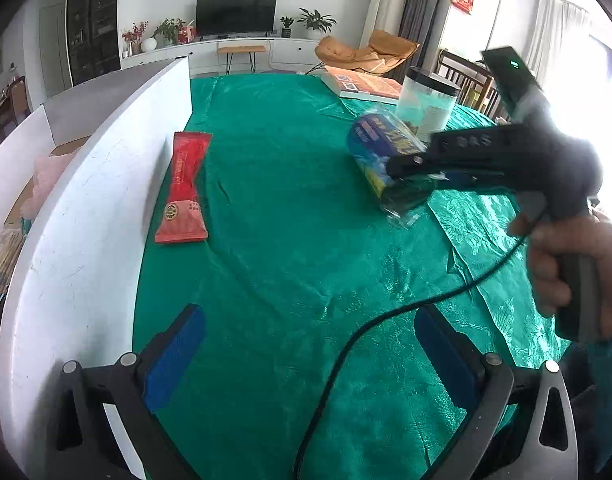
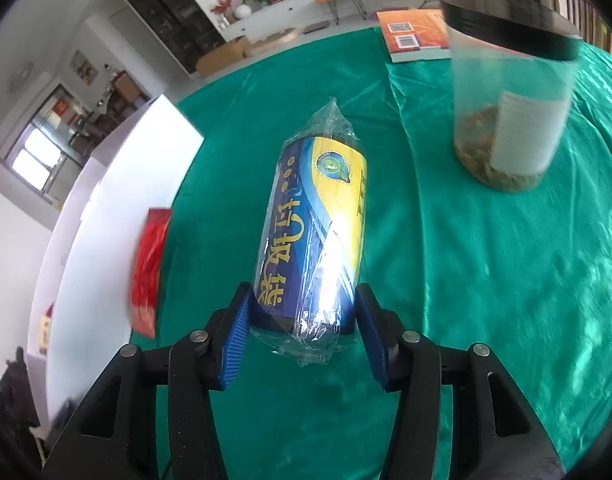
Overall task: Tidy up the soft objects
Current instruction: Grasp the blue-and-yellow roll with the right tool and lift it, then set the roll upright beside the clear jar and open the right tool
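My right gripper point(image 2: 303, 336) is shut on a blue and yellow roll of bags in clear plastic wrap point(image 2: 314, 232) and holds it above the green tablecloth. The roll point(image 1: 380, 152) and the right gripper point(image 1: 406, 168) also show in the left wrist view, at the right. A red snack packet point(image 1: 185, 188) lies flat on the cloth beside a white box wall point(image 1: 89, 216); it also shows in the right wrist view point(image 2: 147, 272). My left gripper point(image 1: 310, 360) is open and empty, low over the cloth near the front.
The white box point(image 2: 105, 208) stands along the left and holds pink and other soft items point(image 1: 45, 184). A clear jar with a black lid point(image 2: 510, 92) and an orange book point(image 2: 418, 36) sit at the far right. A black cable point(image 1: 346, 352) crosses the cloth.
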A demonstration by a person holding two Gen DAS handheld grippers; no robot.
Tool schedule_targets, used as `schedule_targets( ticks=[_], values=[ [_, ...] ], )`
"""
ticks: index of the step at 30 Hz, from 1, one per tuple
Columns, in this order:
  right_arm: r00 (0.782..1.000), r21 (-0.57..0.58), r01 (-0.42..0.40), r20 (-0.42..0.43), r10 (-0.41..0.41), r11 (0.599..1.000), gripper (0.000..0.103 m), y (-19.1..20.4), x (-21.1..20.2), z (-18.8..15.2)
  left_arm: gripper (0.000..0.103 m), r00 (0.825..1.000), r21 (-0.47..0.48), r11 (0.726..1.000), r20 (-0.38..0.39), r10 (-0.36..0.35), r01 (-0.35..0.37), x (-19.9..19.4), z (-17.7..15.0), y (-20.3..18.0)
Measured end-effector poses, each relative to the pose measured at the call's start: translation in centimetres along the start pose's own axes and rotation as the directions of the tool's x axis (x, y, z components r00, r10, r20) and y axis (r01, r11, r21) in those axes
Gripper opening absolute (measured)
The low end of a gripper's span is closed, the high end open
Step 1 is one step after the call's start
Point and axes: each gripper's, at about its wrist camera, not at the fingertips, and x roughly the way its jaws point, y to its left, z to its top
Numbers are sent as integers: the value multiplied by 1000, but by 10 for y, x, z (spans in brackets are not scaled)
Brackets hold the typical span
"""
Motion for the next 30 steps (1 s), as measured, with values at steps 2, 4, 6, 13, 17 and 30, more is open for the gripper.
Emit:
schedule_targets(
  ticks=[2, 4, 6, 13, 17, 30],
  values=[
    [1000, 2, 20, 15, -20, 1000, 53, -16, -24, -21, 103, 1000, 12, 1000, -2, -4, 4, 1, 0, -6],
    [997, 23, 44, 60, -45, 999, 52, -35, -55, -39, 103, 1000, 21, 1000, -4, -8, 8, 2, 1, -11],
    [990, 59, 84, 111, -90, 995, 51, -57, -79, -46, 103, 1000, 28, 1000, -10, -10, 10, 7, 5, -16],
    [888, 131, 365, 249, -387, 922, 50, -120, -107, -6, 103, 1000, 41, 999, 1, -11, 11, 5, 12, -25],
    [869, 120, 386, 286, -404, 915, 60, -141, -87, 22, 103, 1000, 44, 999, -22, 8, -7, 8, 12, -20],
    [881, 265, 305, 287, -377, 915, 82, -130, -106, -69, 103, 994, 106, 988, 16, 110, -111, 19, 22, -22]
  ],
)
